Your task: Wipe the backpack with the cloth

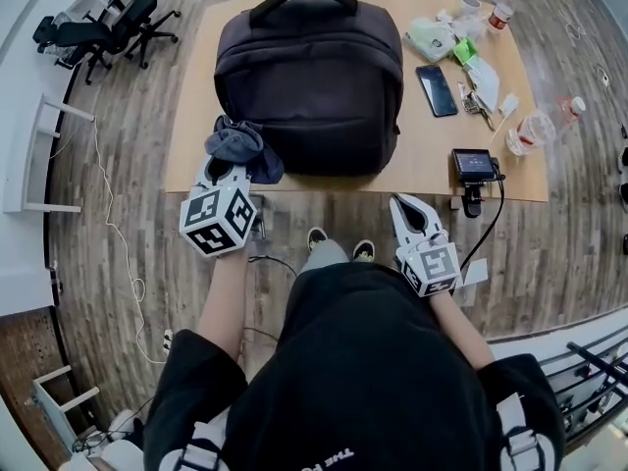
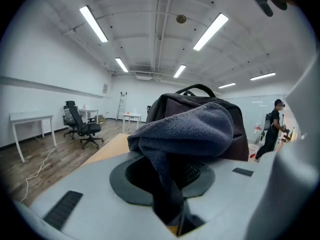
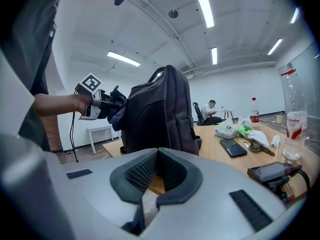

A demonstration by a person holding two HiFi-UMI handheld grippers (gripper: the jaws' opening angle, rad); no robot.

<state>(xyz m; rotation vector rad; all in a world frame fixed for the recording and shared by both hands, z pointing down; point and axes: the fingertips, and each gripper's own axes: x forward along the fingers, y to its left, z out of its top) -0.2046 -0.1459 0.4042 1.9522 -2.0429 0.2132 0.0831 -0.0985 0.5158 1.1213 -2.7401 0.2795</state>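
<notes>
Shows a dark backpack [image 1: 309,86] standing on a wooden counter [image 1: 422,170]. Grips a bunched blue-grey cloth [image 1: 243,148] in the closed jaws of the left gripper [image 1: 228,169], against the backpack's near left corner. Holds the right gripper [image 1: 407,209] just off the counter's near edge, jaws shut and empty

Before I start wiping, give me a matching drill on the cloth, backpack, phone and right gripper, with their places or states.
1. cloth
2. backpack
3. phone
4. right gripper

a. shut, empty
b. flat on the table, right of the backpack
c. clamped in the left gripper
d. middle of the table

Pairs: 1-c, 2-d, 3-b, 4-a
</notes>
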